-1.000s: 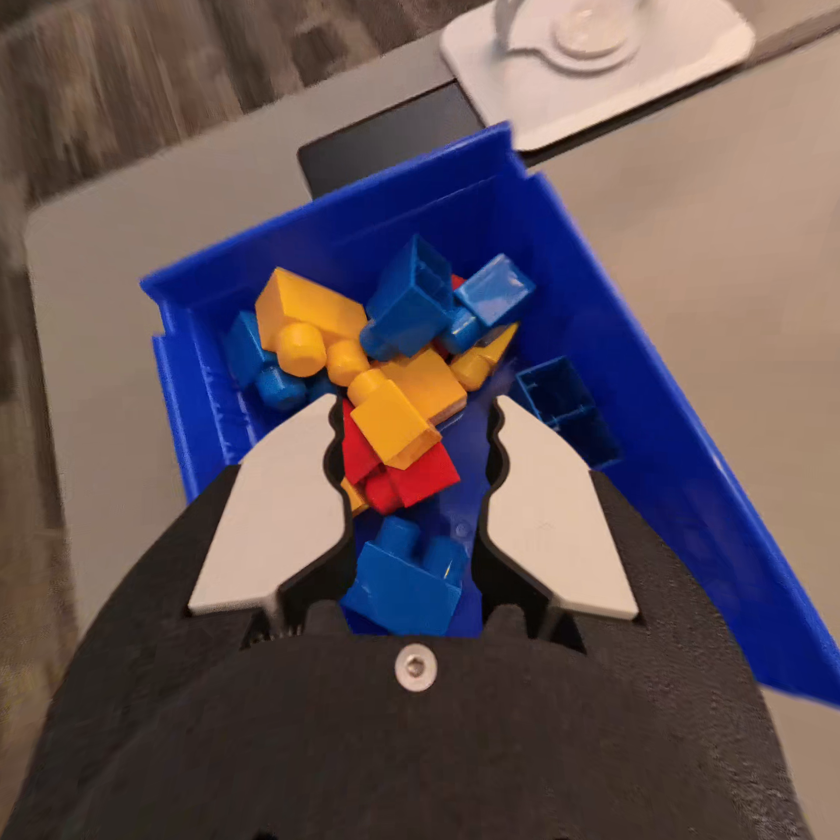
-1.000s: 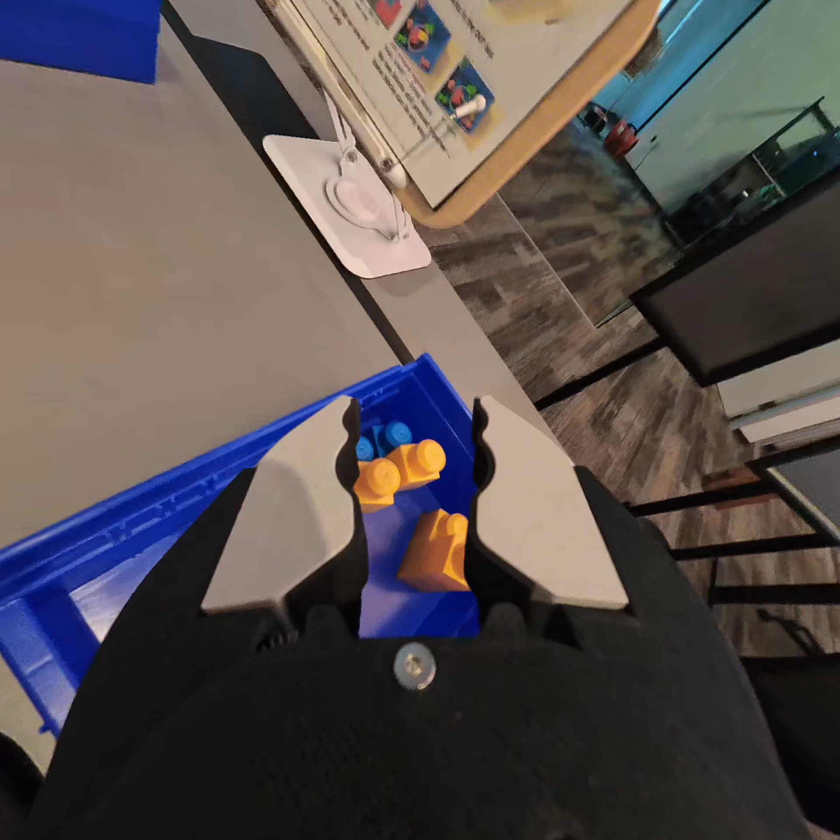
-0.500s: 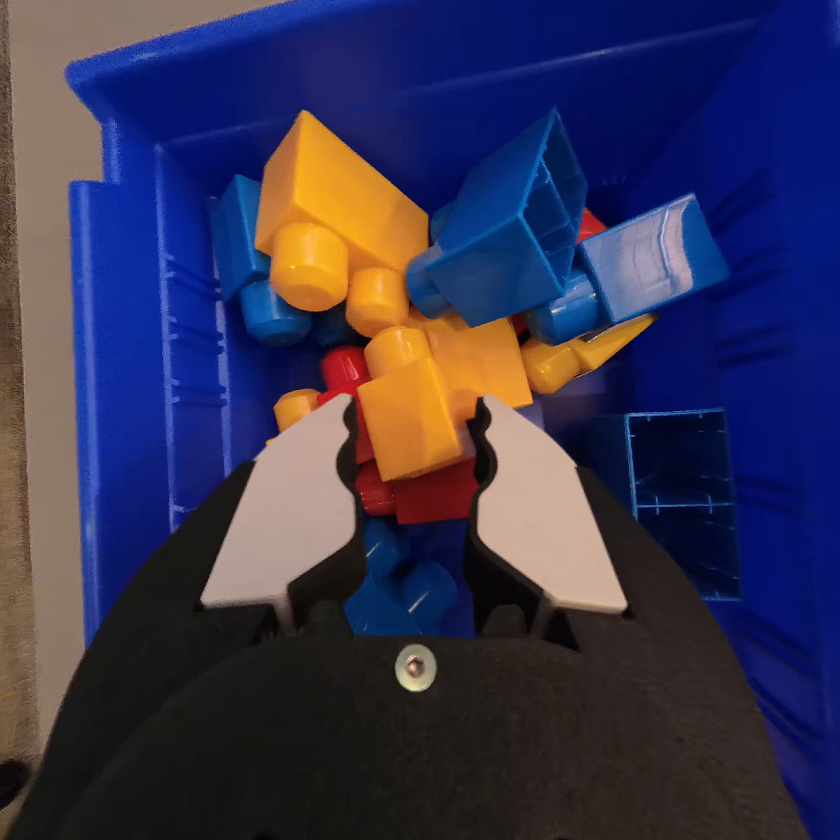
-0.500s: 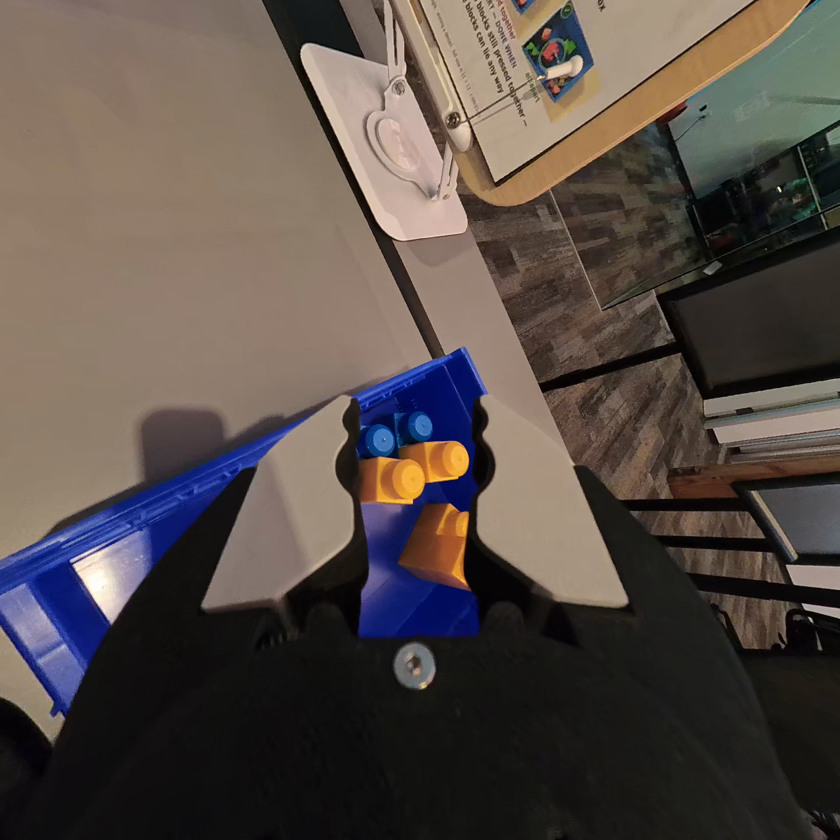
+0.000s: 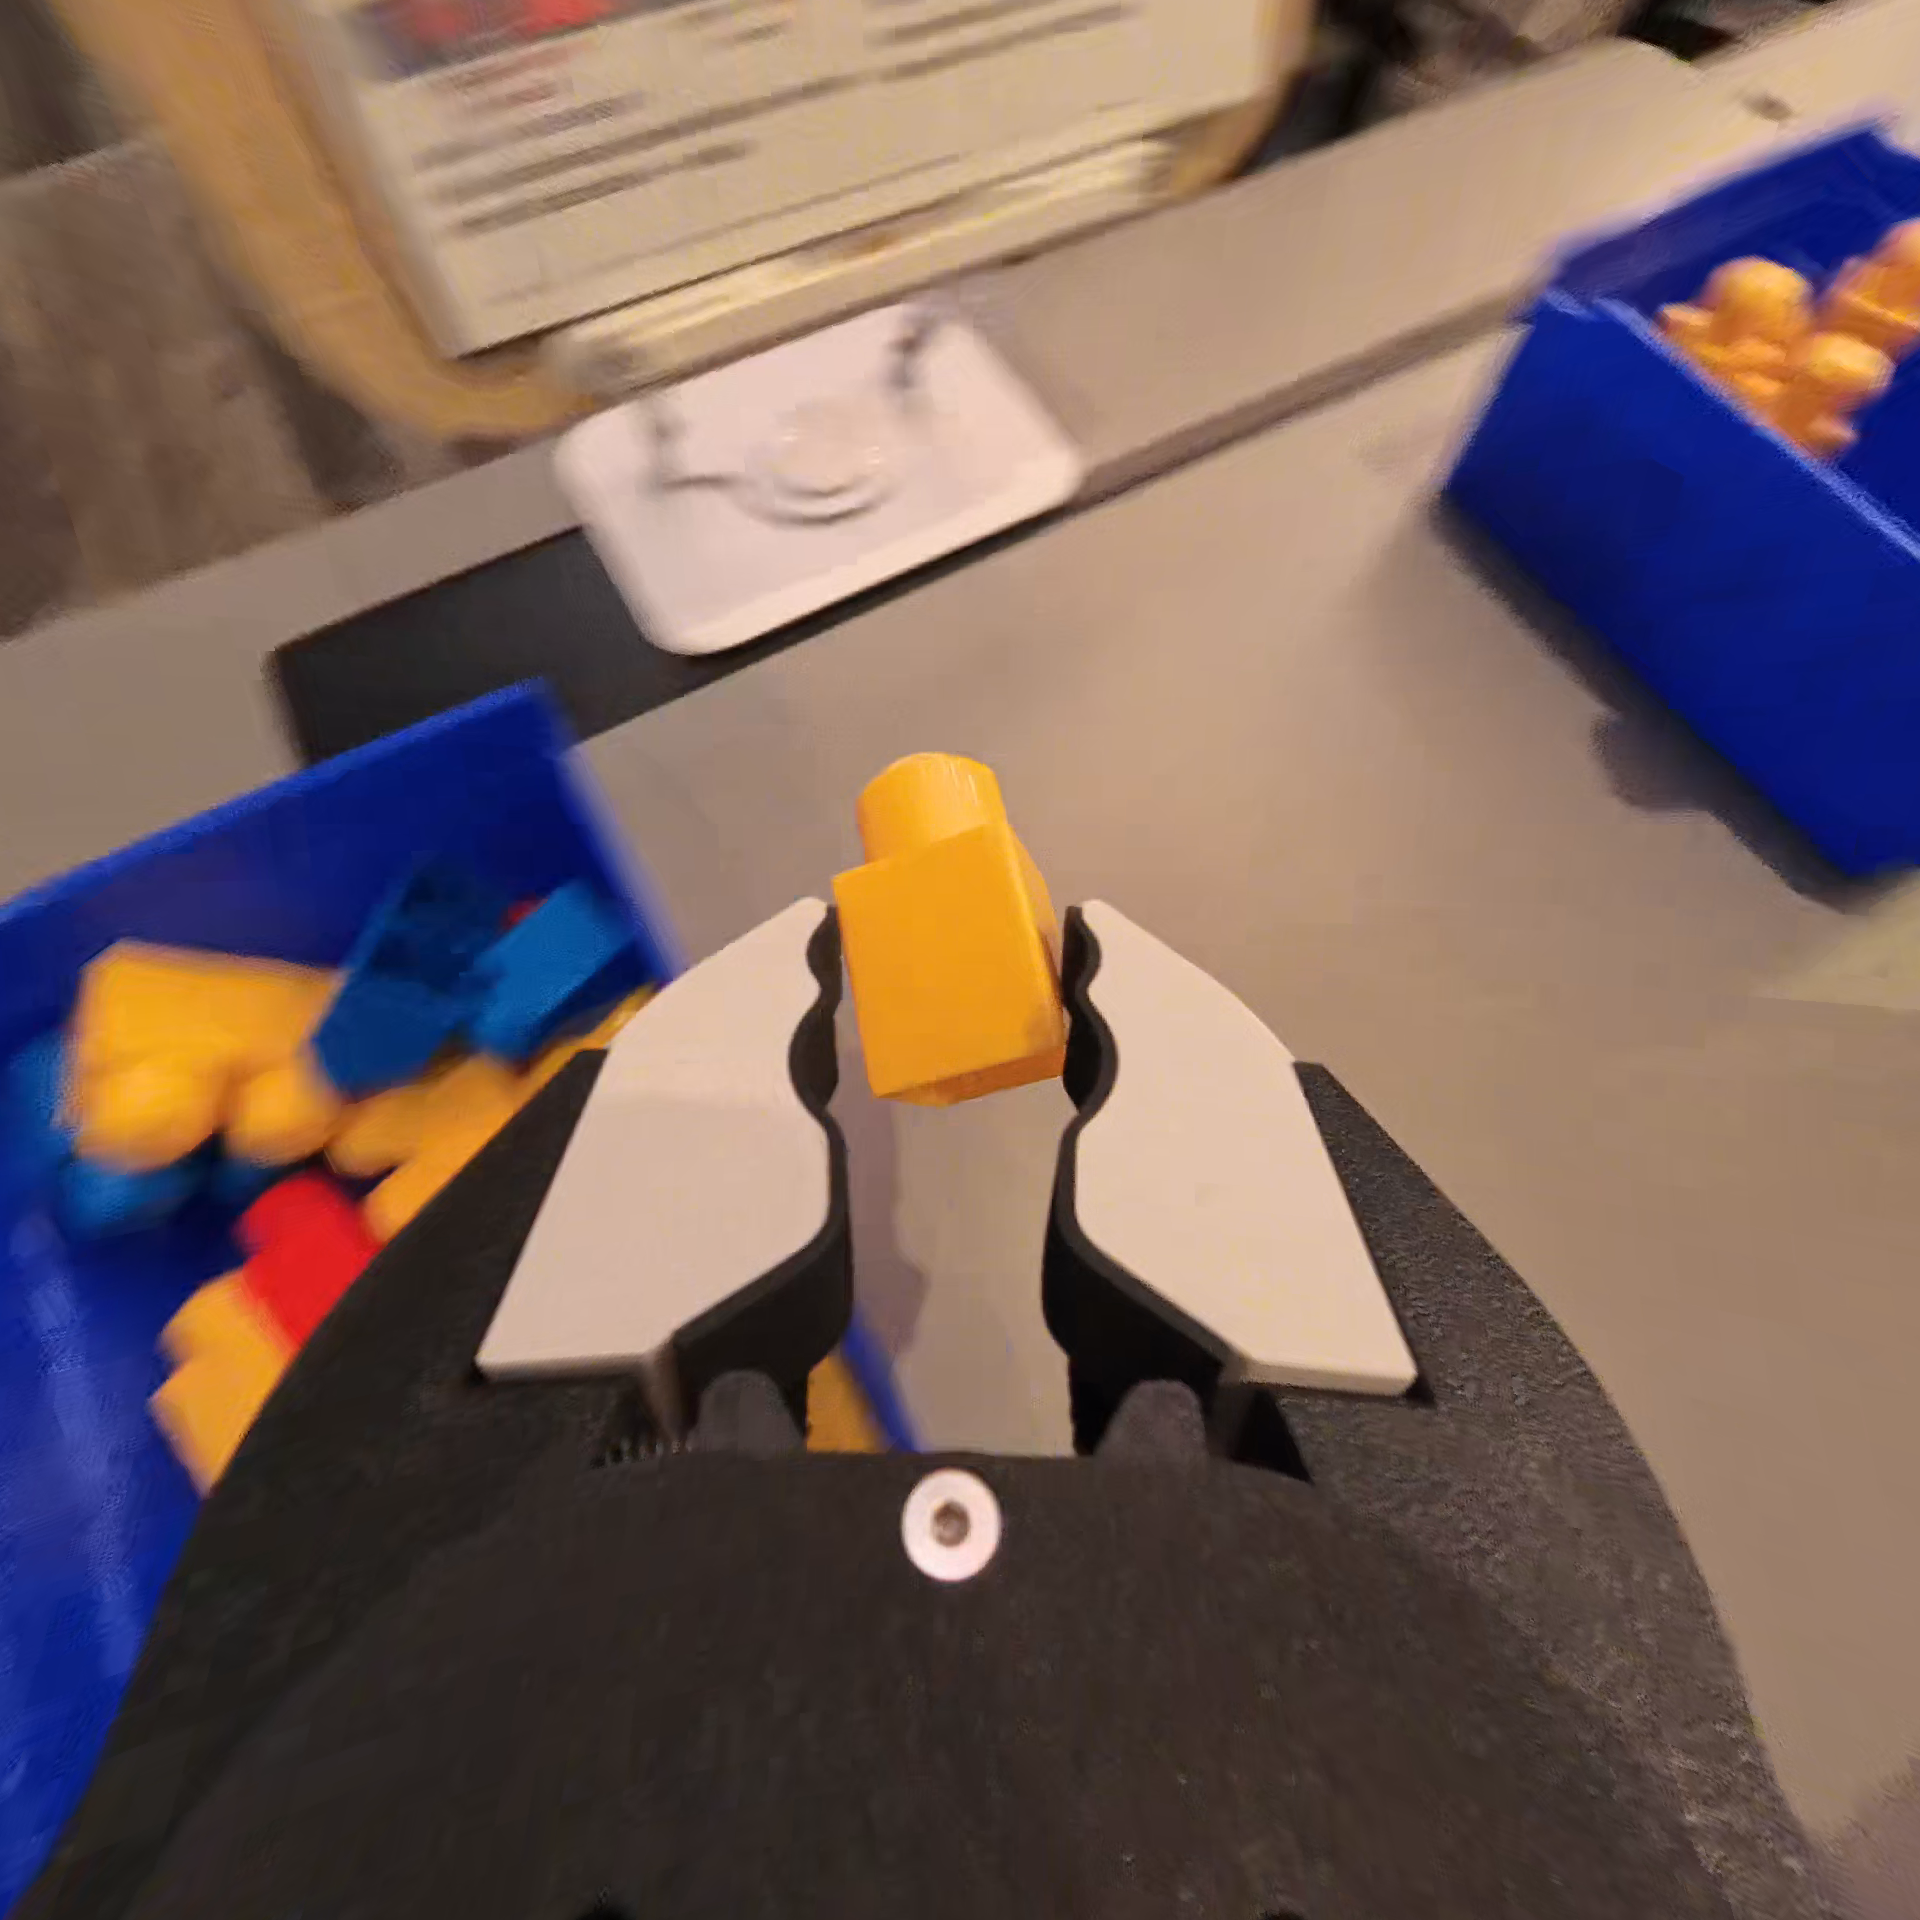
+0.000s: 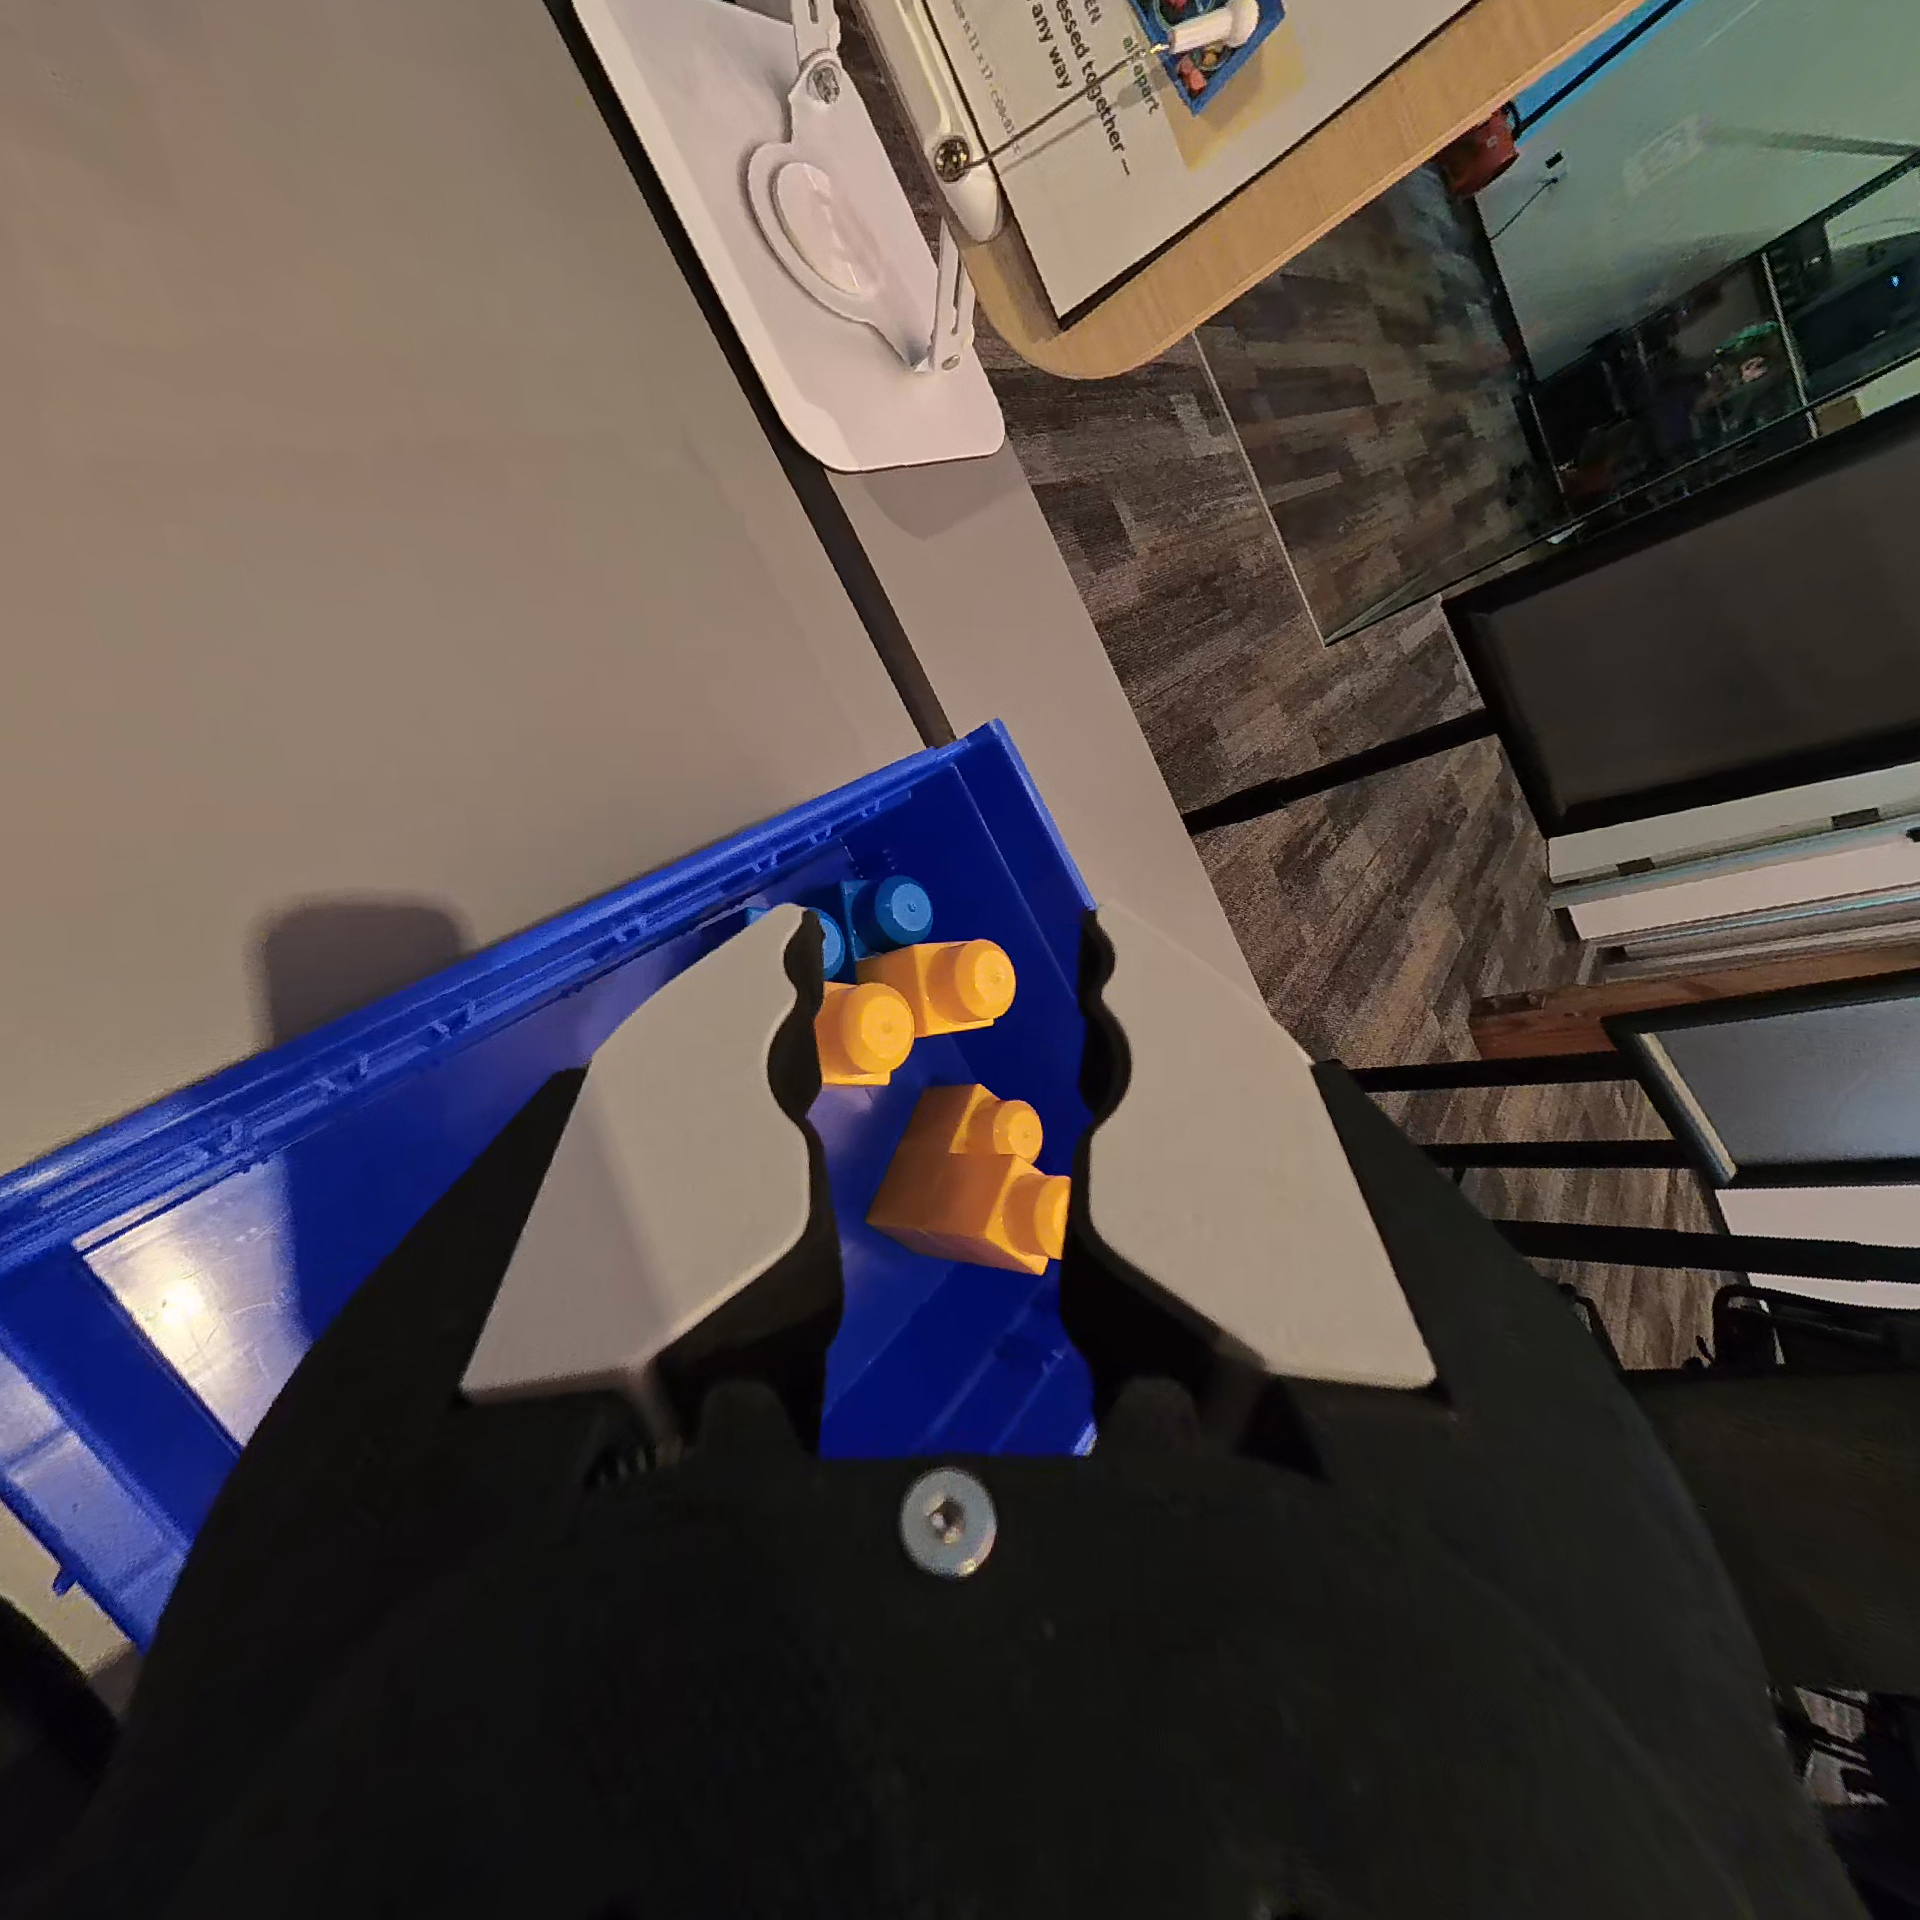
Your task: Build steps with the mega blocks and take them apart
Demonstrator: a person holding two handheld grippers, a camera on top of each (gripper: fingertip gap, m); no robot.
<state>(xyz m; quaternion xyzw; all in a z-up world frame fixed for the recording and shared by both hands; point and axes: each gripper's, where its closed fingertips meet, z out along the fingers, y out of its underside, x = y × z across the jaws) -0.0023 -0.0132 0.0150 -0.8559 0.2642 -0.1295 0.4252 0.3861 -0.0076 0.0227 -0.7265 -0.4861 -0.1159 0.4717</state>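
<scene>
Left tool is clamped on a single yellow block, pinched by its side faces with the stud pointing up and away, held in the air above the grey bench. From the left wrist view, the blue bin it hangs beside sits low at the left, heaped with yellow, blue and red blocks, and a second blue bin with more yellow blocks stands well apart at the far right. No steps show anywhere on the bench, so the build looks barely begun: one block is lifted and nothing is stacked yet, with all the joining and the taking apart left to do. Between the two bins lies a wide bare stretch of bench, the likely place to set the first block; a white stand base and a tilted board lie beyond it, near the back edge. From the right wrist view, the right tool has its fingers apart and holds nothing, poised over the end of its bin, where a few yellow blocks and a blue one lie loose. That bin's end wall stands close to the bench's far edge, with the floor beyond, so room is tight on that side and open on the bench side.
</scene>
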